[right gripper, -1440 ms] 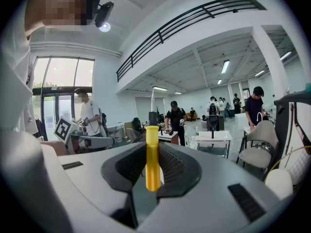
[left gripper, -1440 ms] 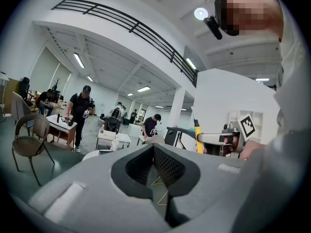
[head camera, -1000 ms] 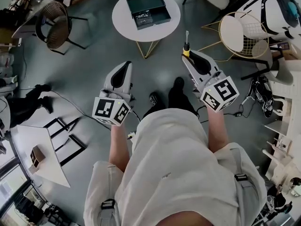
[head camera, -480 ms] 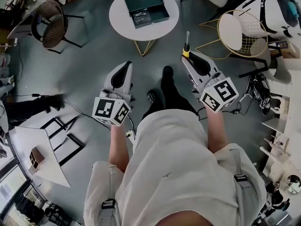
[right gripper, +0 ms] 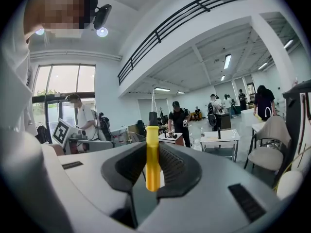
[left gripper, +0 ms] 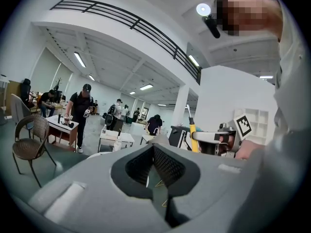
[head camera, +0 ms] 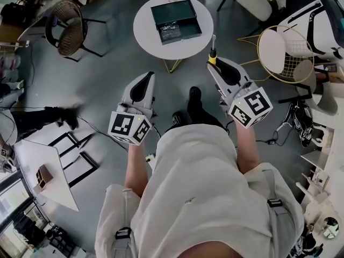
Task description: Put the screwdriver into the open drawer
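The screwdriver [head camera: 213, 57] has a yellow handle, and its metal shaft points toward the round white table [head camera: 148, 32]. My right gripper [head camera: 215, 65] is shut on the handle [right gripper: 152, 160], which stands upright between its dark pads. On the table lies a dark green box with its drawer [head camera: 177, 21] open; small items lie in the left compartment. My left gripper [head camera: 146, 76] hangs level with the right one, well short of the table, shut with nothing in it [left gripper: 153, 146]. The left gripper view also catches the right gripper [left gripper: 210, 137] with the screwdriver [left gripper: 193, 135].
A wicker chair [head camera: 66, 32] stands left of the table and a gold wire chair with a white cushion [head camera: 280, 51] to its right. A white desk [head camera: 45, 175] sits at lower left, with cables on the grey floor. Other people stand at desks farther off.
The person has stepped on; the table and its box have shifted right and sit slightly lower in the head view. Both grippers hold the same pose, screwdriver still gripped.
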`<state>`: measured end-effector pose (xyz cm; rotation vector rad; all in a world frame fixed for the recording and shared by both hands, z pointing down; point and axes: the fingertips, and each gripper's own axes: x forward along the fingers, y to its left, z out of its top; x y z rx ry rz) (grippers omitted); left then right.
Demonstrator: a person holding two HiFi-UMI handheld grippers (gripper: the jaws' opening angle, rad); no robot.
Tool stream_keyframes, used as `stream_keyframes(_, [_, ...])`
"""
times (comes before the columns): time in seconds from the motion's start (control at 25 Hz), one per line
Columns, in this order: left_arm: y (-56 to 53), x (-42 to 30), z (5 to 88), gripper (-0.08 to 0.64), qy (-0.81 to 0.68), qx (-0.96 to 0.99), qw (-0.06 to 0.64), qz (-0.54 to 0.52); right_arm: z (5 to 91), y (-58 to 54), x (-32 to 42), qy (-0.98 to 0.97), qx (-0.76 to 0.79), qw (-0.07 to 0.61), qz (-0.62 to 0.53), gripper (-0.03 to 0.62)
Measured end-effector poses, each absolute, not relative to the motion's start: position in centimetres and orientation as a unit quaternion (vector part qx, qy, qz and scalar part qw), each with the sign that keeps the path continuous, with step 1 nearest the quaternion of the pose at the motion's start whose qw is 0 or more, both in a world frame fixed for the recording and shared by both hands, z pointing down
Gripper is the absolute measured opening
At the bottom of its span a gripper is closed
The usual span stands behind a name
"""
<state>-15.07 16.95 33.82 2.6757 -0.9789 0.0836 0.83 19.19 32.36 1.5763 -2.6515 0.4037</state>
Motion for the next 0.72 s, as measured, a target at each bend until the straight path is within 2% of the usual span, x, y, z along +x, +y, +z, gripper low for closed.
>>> stream_keyframes(0.72, [10.6, -5.3, 33.2, 0.011, -0.378, 0.917, 0.124, 0.029, 32.6, 12.0, 9.6, -0.882, 0.454, -0.001, 0.130, 0.084])
